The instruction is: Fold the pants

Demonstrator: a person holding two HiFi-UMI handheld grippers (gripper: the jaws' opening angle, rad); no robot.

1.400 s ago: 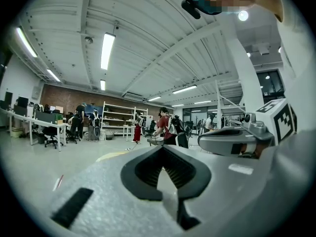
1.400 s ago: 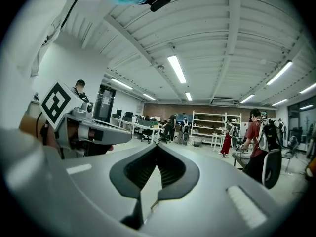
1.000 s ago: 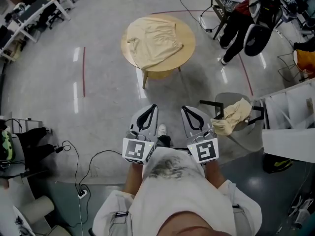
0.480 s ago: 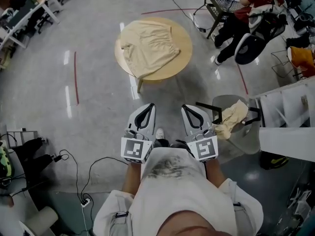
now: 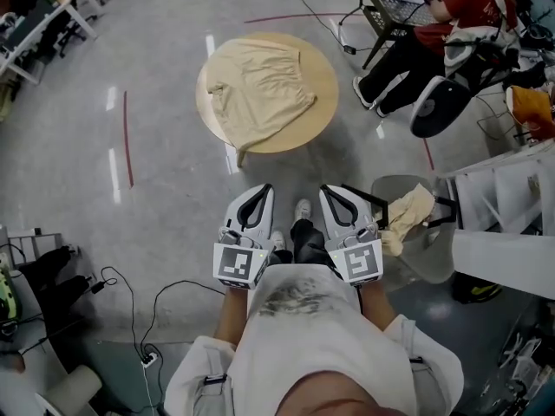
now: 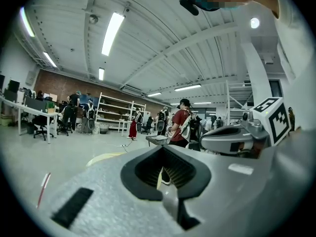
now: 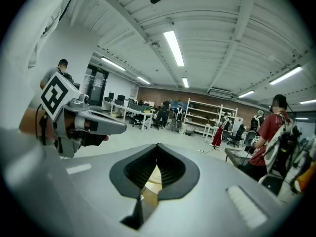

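- The left gripper (image 5: 260, 194) and the right gripper (image 5: 335, 192) are side by side in front of the person's chest. They are on the near side of the round table (image 5: 326, 102) and well apart from it.
- Both grippers have their jaws pressed together with nothing between them.
- A second tan cloth (image 5: 404, 216) hangs on a chair to the near right of the table. It is not on the table.
- The pants (image 5: 260, 83) lie spread out on top of the table and cover most of it. One edge reaches the table's left rim.
- The pants look soft, thin and light. They will likely bend and sag when lifted, and they will not break.
- A good place to hold them is probably two spots along one edge, such as the two corners of the waist, one for each gripper. That way the cloth stays flat when it is folded over.
- A seated person in a red top (image 5: 461, 5) is past the far right side of the table.
- Compared with a second ago, the table and the pants look bigger and nearer. A shoe (image 5: 302, 208) now shows between the grippers and the table.
- The grippers are closed and empty as before. No fold has been made yet.
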